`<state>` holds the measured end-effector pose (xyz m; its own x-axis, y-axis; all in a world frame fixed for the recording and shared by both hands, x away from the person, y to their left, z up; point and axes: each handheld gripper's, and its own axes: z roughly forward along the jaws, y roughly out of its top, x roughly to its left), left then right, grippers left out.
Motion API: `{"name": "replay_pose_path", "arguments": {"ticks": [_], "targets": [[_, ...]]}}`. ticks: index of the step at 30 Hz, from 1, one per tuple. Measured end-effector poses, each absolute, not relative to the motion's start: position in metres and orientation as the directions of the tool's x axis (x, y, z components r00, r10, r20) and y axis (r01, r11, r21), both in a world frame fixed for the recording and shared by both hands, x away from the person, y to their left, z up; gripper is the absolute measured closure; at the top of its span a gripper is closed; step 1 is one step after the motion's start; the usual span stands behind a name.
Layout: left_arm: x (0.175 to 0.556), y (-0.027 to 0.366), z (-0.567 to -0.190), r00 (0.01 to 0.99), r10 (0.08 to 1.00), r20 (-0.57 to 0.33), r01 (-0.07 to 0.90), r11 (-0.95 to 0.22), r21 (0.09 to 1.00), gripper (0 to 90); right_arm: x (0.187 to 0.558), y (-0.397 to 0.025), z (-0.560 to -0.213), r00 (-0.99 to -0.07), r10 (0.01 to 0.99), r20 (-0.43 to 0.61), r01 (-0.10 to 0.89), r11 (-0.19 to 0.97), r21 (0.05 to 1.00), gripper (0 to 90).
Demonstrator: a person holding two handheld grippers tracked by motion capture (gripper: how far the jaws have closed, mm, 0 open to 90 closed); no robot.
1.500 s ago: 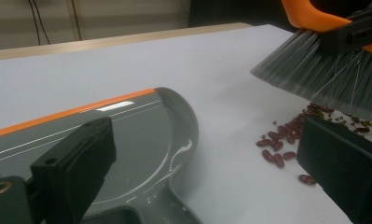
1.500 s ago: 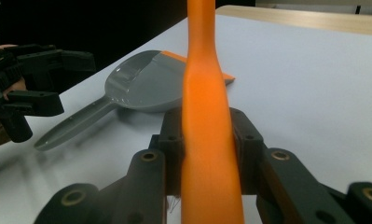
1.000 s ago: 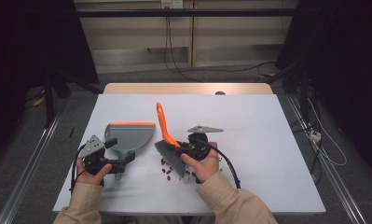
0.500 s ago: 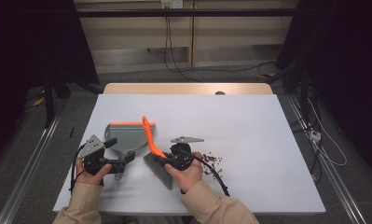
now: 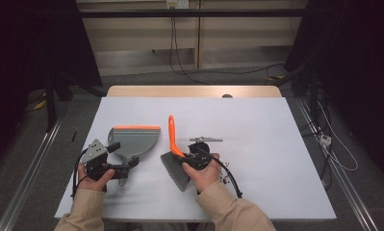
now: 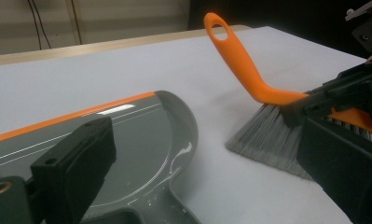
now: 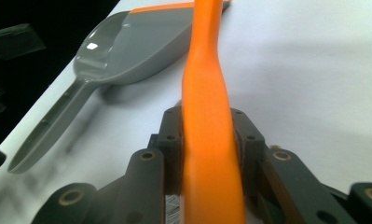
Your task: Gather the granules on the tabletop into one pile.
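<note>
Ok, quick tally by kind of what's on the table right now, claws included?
Dustpan: 1, grey with an orange edge
Brush: 1, orange handle, grey bristles
Claws: 2, left claw and right claw
Scattered dark bits: one small patch, too small to count
Total: 4 items plus the patch

We wear beige long sleeves (image 5: pixel 228 207) to the wrists. Our left gripper (image 5: pixel 113 165) is black with a grey three-cornered plate (image 5: pixel 93 150) on top; our right gripper (image 5: pixel 195 159) is black too, brass-ringed screws along its links, a black cable (image 5: pixel 230 179) trailing back.
</note>
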<state>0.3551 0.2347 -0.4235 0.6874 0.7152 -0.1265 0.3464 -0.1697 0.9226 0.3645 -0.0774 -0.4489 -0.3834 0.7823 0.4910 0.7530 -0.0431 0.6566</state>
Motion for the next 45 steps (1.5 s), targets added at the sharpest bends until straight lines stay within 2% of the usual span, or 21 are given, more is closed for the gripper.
{"name": "replay_pose_path", "arguments": {"ticks": [17,45], "targets": [[0.355,0.234,-0.424,0.689,0.715,-0.118,0.346,-0.181,0.921,4.5,0.362,-0.126,-0.449,-0.313,0.826,0.469,0.743,-0.095,0.662,70.0],[0.356,0.231,-0.425,0.692,0.712,-0.12,0.352,-0.187,0.917,4.5,0.36,-0.16,-0.448,-0.259,0.845,0.468,0.741,-0.137,0.658,70.0]]}}
